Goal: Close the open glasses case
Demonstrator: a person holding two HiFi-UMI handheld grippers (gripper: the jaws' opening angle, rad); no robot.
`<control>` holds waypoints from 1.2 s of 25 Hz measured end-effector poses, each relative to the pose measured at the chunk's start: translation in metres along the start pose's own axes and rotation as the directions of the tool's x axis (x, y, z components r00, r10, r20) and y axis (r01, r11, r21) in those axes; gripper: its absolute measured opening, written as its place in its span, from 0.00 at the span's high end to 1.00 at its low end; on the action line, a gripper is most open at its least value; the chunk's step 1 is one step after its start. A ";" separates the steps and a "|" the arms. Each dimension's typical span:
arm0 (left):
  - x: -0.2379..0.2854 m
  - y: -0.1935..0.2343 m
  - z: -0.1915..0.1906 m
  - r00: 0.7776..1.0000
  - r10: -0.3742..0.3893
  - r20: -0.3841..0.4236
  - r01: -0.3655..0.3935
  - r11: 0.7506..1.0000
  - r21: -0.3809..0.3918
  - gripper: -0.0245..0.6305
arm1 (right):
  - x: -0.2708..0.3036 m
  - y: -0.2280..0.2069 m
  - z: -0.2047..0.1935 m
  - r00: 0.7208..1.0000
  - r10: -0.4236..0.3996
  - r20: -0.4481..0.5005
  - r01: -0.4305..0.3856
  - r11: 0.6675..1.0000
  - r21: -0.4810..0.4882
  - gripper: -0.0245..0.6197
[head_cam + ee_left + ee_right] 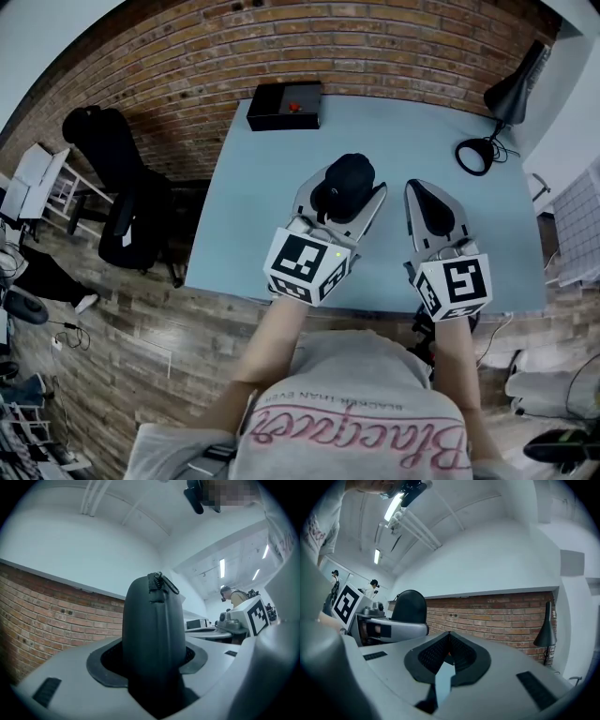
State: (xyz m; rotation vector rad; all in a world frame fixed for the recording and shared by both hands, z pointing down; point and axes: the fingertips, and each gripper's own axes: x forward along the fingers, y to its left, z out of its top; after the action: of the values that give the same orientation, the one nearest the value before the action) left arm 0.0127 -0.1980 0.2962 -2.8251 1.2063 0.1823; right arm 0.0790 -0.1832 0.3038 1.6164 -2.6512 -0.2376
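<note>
We see the black glasses case (343,180), zipper pull at its far end, clamped between the left gripper's (349,199) jaws over the table's (253,187) near half. Just beside it, the right gripper (427,199) is clenched on nothing. A black box (284,105) sits at the table's far left corner.

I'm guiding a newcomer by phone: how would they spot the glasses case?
Over the blue table, near the person's side, find the left gripper. The glasses case stands between its jaws: a rounded black shell with a zip pull at its tip, unlike the square black box at the far edge or the lamp.
</note>
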 end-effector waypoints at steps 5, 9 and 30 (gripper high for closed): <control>-0.007 0.002 0.003 0.998 0.026 0.051 -0.026 1.000 0.007 0.57 | 0.000 0.000 -0.004 1.000 -0.026 -0.014 0.026 0.999 0.018 0.93; -0.009 0.005 0.000 0.997 0.043 0.056 -0.044 0.999 0.004 0.57 | -0.002 -0.003 -0.008 0.999 -0.039 -0.020 0.039 0.999 0.023 0.93; -0.008 0.006 -0.001 0.997 0.056 0.057 -0.057 0.998 0.020 0.57 | -0.005 0.000 -0.008 0.999 -0.036 0.019 0.037 0.998 -0.041 0.93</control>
State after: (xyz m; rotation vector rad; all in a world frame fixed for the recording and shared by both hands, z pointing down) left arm 0.0029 -0.1968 0.2986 -2.7498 1.2692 0.2486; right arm 0.0823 -0.1803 0.3121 1.6596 -2.6138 -0.3079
